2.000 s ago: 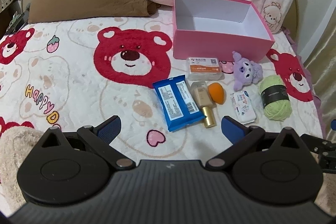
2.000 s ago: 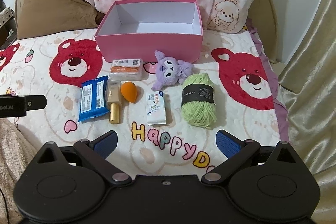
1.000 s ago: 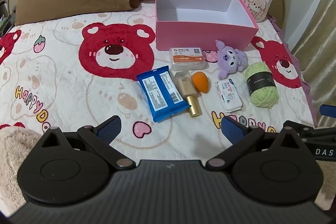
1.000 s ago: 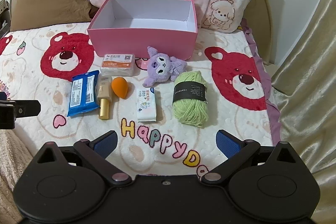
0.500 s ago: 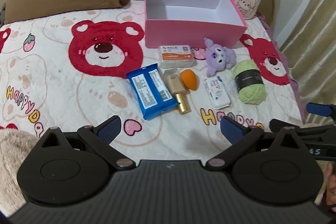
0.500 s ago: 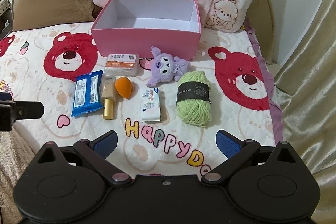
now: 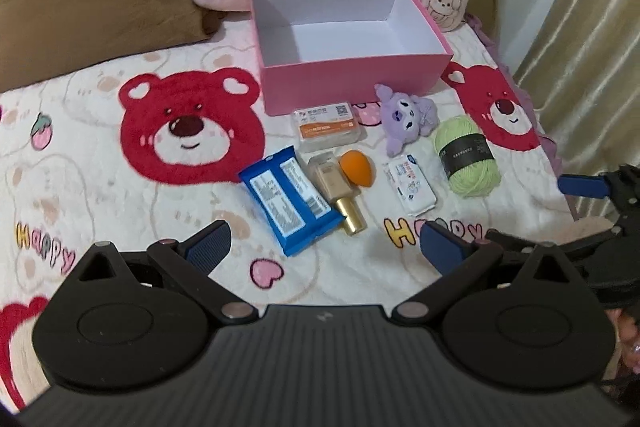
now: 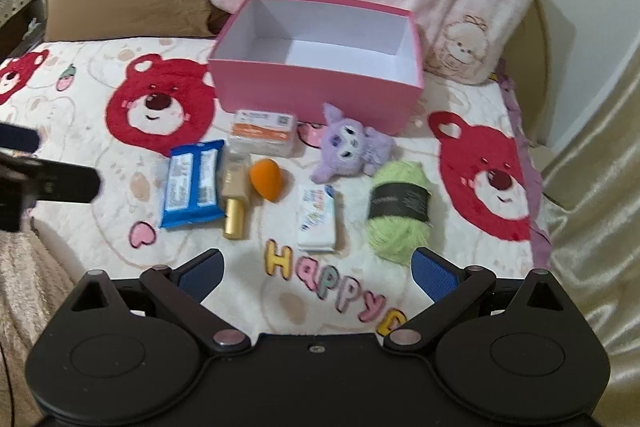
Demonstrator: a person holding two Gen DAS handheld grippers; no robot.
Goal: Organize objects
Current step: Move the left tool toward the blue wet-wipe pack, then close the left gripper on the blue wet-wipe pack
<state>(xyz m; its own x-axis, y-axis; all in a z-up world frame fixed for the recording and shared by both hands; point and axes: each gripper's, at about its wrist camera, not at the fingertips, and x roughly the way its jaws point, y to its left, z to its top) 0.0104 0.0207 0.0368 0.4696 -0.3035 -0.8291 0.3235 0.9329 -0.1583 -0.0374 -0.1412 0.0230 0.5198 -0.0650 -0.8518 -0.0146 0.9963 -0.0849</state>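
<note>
left tongs point(image 7: 324, 243): wide open, empty, wipes point(image 7: 286, 199) ahead
right tongs point(image 8: 316, 273): wide open, empty, yarn point(image 8: 400, 211) just ahead

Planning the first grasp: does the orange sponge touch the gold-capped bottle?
Cannot tell. In both wrist views the sponge sits right against the bottle, with no plain gap or contact visible.

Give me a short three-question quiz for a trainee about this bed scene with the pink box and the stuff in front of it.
1. True or false: the pink box already holds an item.
2. Which item lies nearest the right tongs: A blue packet, B green yarn ball, C orange sponge?
3. What lies between the blue packet and the orange sponge?

Key: 1 false; 2 B; 3 the gold-capped foundation bottle.
</note>
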